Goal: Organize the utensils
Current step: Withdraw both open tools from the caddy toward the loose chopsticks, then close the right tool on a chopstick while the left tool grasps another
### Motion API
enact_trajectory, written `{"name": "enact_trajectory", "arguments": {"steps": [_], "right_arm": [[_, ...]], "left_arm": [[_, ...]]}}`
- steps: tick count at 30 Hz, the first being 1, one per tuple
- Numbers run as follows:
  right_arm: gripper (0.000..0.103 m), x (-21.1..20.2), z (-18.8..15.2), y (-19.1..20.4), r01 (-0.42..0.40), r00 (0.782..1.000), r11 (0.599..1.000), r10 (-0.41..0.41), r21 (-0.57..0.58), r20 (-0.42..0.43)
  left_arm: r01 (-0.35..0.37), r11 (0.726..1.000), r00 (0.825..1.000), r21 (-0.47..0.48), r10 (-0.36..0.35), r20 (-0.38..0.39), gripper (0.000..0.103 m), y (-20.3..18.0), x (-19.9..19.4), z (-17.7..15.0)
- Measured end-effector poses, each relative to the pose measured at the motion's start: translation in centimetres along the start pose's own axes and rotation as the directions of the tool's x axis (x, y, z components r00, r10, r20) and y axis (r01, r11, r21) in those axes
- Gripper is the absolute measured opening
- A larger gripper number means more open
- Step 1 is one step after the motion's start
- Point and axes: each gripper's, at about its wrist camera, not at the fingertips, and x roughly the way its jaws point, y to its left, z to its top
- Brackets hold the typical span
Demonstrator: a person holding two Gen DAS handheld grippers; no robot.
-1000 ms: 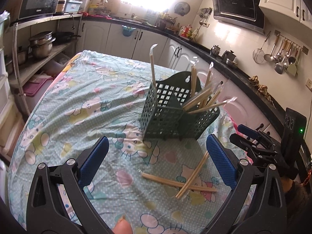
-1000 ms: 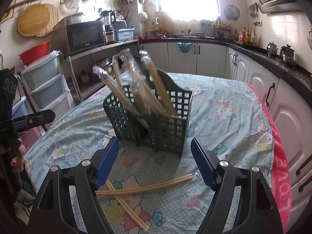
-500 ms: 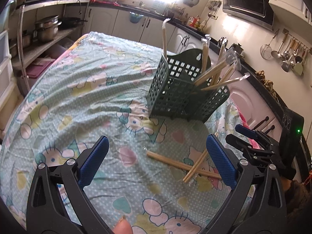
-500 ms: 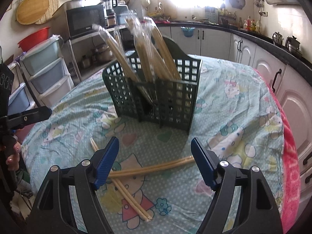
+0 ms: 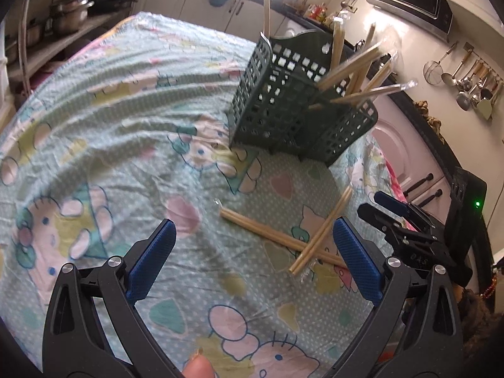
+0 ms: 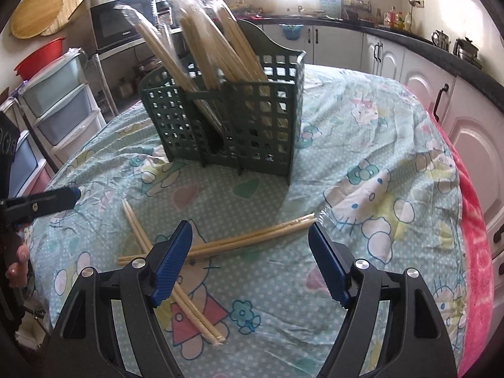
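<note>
Both hand-held grippers gaping wide, empty; right hand-held gripper [image 6: 250,256] nearer, straddling wrapped chopstick pair [image 6: 252,239] lying crosswise just ahead.

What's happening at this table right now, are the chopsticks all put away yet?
Not yet. A person with a gripper in each hand is sorting wrapped chopsticks into the green basket, which already holds several pairs. Two crossed pairs lie on the tablecloth in front of it. The right gripper is open and empty, low over the crossing, apparently lined up to pick one. The left gripper is also open, holding nothing.
</note>
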Motion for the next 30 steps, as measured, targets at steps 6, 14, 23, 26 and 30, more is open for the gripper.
{"name": "enact_trajectory", "arguments": {"steps": [6,14,23,26,30], "right_arm": [[0.074,0.5,-0.1,-1.3,0.014,1.000,0.999,-0.013,0.031,-0.015],[0.073,1.4,0.3,-2.8,0.017,0.999,0.997,-0.013,0.075,-0.049],[0.065,3.0,0.8,-4.5,0.000,0.994,0.989,0.016,0.148,-0.106],[0.062,3.8,1.1,-5.1,-0.004,0.992,0.982,0.028,0.187,-0.123],[0.054,4.7,1.3,-6.2,-0.008,0.989,0.966,0.046,0.259,-0.140]], "left_arm": [[0.047,0.998,0.997,-0.050,-0.050,-0.061,0.069,0.4,1.6,-0.2],[0.066,0.989,0.991,-0.133,-0.081,-0.110,0.064,1.4,3.7,0.1],[0.067,0.971,0.989,-0.229,-0.095,-0.114,0.057,2.9,4.8,1.5],[0.059,0.966,0.989,-0.253,-0.090,-0.115,0.050,3.4,5.1,1.9],[0.050,0.958,0.990,-0.284,-0.086,-0.114,0.043,4.0,5.3,2.2]]}}
